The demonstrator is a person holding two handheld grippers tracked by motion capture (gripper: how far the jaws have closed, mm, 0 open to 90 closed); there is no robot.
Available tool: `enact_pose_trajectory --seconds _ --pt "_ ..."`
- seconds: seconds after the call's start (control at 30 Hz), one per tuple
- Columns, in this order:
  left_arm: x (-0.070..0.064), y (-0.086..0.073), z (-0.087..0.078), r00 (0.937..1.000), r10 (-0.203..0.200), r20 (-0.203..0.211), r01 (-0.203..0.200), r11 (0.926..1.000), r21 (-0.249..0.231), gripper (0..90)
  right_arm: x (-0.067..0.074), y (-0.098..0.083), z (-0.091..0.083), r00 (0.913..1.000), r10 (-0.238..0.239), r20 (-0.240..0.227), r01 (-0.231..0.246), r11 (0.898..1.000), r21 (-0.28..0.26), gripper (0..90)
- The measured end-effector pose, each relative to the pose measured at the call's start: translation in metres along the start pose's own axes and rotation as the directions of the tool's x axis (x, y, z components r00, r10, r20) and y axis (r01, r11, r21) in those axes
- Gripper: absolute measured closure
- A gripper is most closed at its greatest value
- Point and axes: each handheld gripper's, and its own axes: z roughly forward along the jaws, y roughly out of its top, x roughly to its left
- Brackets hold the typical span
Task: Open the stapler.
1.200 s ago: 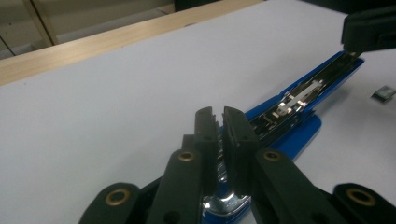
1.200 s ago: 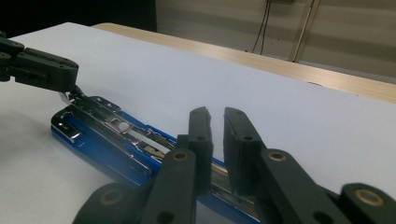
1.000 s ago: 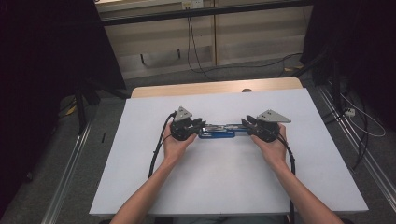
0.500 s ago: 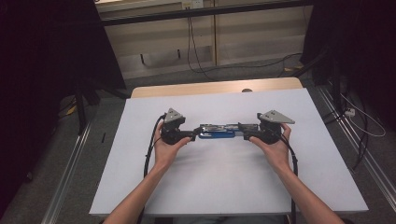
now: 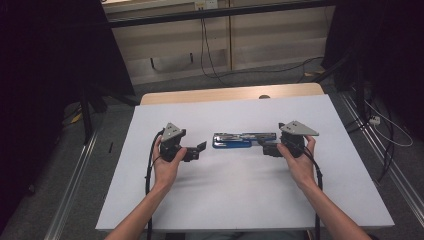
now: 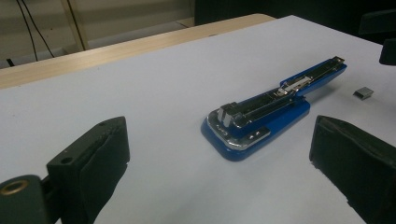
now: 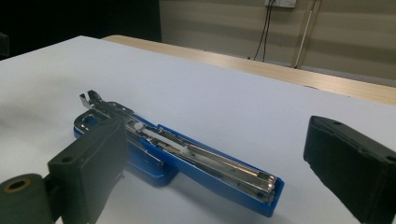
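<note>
A white table stood in a dim room with cables on the floor behind it. The left gripper sat apart from the blue stapler, and its jaws had just been opening, wide and with nothing between them. The stapler lay flat and folded open between the two grippers. A small block of staples lay near its far end. The right gripper was at the stapler's other end, jaws just opened too, not squeezing it.

A stapler lies opened flat on the table, between the left tongs and the right tongs. The left tongs stand apart from it; the right tongs sit at its end. A small block of staples lies beside it.
</note>
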Motion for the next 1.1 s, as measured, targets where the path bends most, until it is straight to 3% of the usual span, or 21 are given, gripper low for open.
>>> enact_pose_trajectory --seconds 0.23,0.33,0.47,0.57,0.77,0.9,1.1 --pt "0.011 -0.012 -0.008 0.9980 -0.040 -0.049 0.041 0.9989 0.023 5.9 -0.005 -0.004 -0.009 0.9990 0.044 0.005 -0.044 0.999 0.012 5.1" --pt "0.010 -0.014 -0.015 0.9966 -0.012 -0.081 0.014 0.9996 0.024 5.9 -0.005 -0.004 -0.013 0.9977 0.066 -0.013 -0.066 0.998 0.009 5.0" --pt "0.006 -0.018 -0.026 0.9963 0.000 -0.085 0.002 0.9998 0.020 5.8 -0.006 -0.004 -0.022 0.9977 0.066 -0.013 -0.066 0.998 -0.010 4.9" --pt "0.004 -0.024 -0.036 0.9960 -0.015 -0.088 0.017 0.9998 0.014 5.7 -0.010 -0.008 -0.029 0.9970 0.077 -0.007 -0.077 0.997 -0.011 4.5" --pt "0.001 -0.036 -0.062 0.9912 0.002 -0.132 -0.006 0.9996 -0.028 4.8 -0.013 -0.013 -0.042 0.9978 0.060 0.028 -0.059 0.998 -0.028 3.8" --pt "0.002 -0.044 -0.077 0.9882 -0.047 -0.146 0.043 0.9986 -0.032 4.8 -0.015 -0.015 -0.053 0.9968 0.060 0.053 -0.057 0.997 -0.047 4.0" --pt "0.002 -0.051 -0.095 0.9838 -0.050 -0.172 0.041 0.9974 -0.060 4.8 -0.018 -0.024 -0.067 0.9988 0.021 0.044 -0.020 0.999 -0.043 4.1"
